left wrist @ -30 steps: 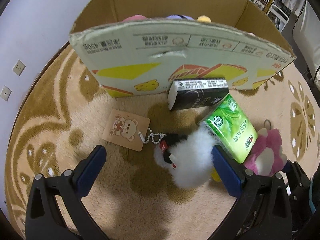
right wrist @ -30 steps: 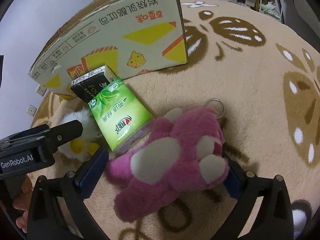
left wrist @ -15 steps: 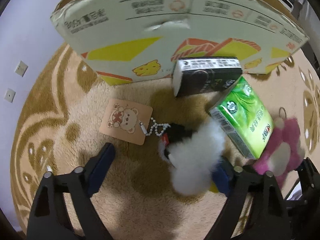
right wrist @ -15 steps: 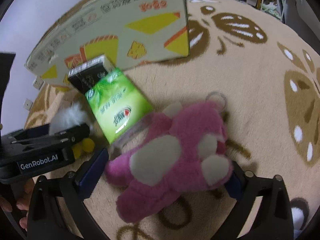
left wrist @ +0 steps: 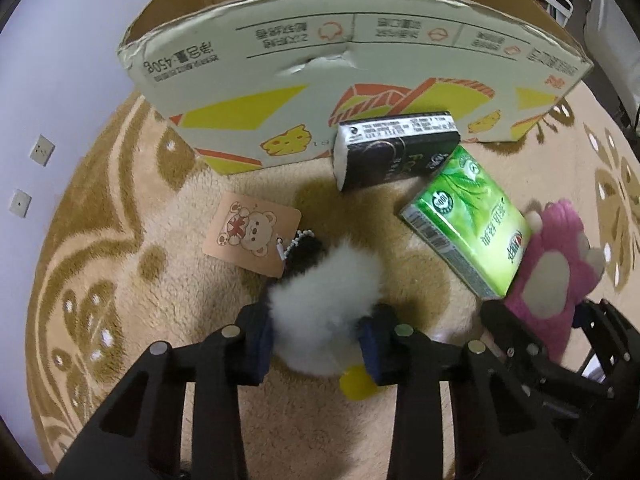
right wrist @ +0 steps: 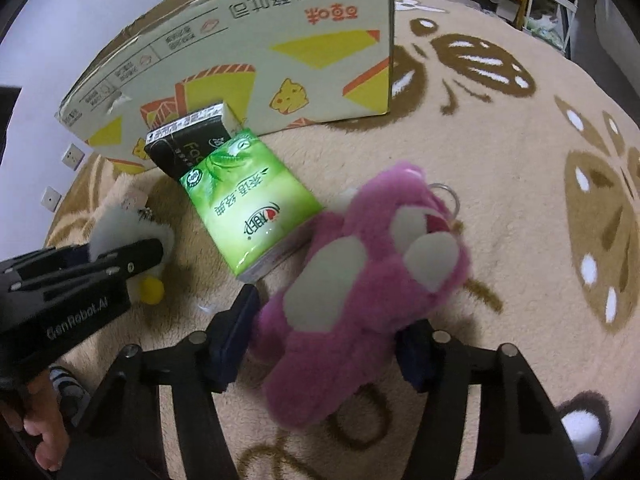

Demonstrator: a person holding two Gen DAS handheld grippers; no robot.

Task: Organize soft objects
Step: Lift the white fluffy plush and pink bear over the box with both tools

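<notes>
Left wrist view: my left gripper (left wrist: 318, 334) has just clamped the white plush (left wrist: 326, 294) on the rug, while my right gripper's (right wrist: 326, 332) jaws are closing on the pink plush (right wrist: 360, 276), both ready for boxing.

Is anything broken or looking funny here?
Yes. The cardboard box has a torn, crumpled gash in its front wall near the top edge, and its printing is upside down. The black tissue pack leans crookedly against it, with the green tissue pack propped askew.
</notes>
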